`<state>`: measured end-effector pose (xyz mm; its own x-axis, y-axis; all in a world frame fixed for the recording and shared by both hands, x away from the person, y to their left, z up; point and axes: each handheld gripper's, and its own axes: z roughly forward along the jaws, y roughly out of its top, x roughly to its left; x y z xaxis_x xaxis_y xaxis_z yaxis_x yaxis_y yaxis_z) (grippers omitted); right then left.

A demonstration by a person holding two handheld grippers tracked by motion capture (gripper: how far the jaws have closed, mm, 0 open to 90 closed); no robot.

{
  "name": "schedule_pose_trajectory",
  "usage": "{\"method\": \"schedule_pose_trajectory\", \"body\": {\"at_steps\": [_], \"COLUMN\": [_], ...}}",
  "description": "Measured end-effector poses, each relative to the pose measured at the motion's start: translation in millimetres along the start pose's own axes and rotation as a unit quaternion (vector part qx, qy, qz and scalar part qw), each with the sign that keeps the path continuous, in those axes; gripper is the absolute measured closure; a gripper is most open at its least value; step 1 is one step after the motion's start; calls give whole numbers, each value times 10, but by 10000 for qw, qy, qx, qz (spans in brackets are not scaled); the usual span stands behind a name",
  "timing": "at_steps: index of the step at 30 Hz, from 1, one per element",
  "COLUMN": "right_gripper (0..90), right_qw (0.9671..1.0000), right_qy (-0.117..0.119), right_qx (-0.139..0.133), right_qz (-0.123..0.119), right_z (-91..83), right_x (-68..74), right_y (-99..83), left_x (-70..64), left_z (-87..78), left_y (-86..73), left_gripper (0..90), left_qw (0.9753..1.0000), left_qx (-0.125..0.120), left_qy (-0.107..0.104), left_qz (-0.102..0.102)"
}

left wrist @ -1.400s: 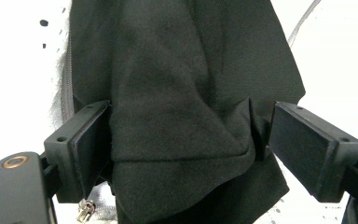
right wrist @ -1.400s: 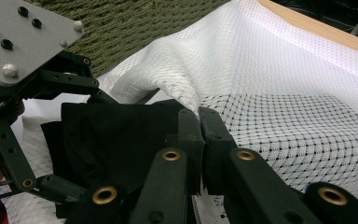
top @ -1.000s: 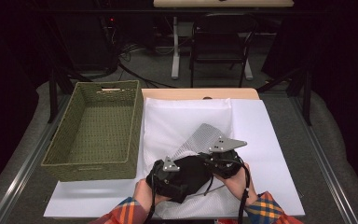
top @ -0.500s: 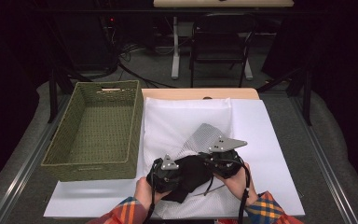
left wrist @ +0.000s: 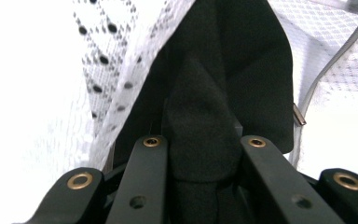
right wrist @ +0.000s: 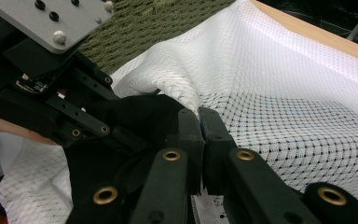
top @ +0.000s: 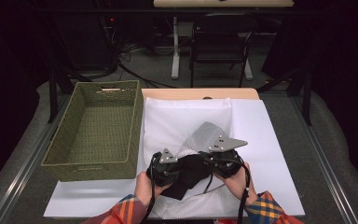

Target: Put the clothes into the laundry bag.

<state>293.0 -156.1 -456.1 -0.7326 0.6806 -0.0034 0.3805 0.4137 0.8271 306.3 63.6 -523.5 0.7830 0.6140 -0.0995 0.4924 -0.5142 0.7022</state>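
Observation:
A white mesh bag [top: 186, 119] lies flat on a white sheet [top: 265, 140], its near edge lifted. A black cloth [top: 191, 173] sits at that opening, between my two grippers. My left gripper [top: 179, 165] is shut on the black cloth [left wrist: 205, 107], which bulges up between its jaws [left wrist: 204, 140], with mesh [left wrist: 121, 79] on the left. My right gripper [top: 206, 158] is shut on the raised mesh edge [right wrist: 186, 93], jaws pressed together [right wrist: 200, 122]. Close by at the left are the left gripper [right wrist: 114, 130] and the black cloth [right wrist: 142, 112].
A green woven basket [top: 137, 128] stands to the left of the bag, touching the sheet's edge; its weave [right wrist: 154, 23] is behind the left gripper. A pale cord with a metal tip [left wrist: 299, 114] hangs by the cloth. The wooden table edge [top: 200, 93] runs behind.
Both hands have stayed almost in place at the bag's near edge. The black cloth has bunched slightly between the grippers.

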Motion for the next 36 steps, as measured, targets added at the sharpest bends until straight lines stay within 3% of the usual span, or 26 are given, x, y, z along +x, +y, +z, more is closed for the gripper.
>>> {"method": "schedule_pose_trajectory", "body": {"at_steps": [8,18,36], "right_gripper": [886,886,887], "right_qw": [10000,10000,9999], "right_qy": [0,-8,-19], "right_qx": [-18,-41,-116], "right_qz": [32,78,87], "right_z": [1,-1,-9], "right_x": [-15,-19,-38], "right_y": [-6,-9,-14], "left_x": [17,31,133], "left_z": [44,89,189], "left_y": [48,95,196], "left_gripper": [793,792,785], "left_qw": [9999,9995,9966], "left_qx": [-90,-245,-597], "left_qy": [30,220,550], "left_qz": [-59,-27,-110]}}
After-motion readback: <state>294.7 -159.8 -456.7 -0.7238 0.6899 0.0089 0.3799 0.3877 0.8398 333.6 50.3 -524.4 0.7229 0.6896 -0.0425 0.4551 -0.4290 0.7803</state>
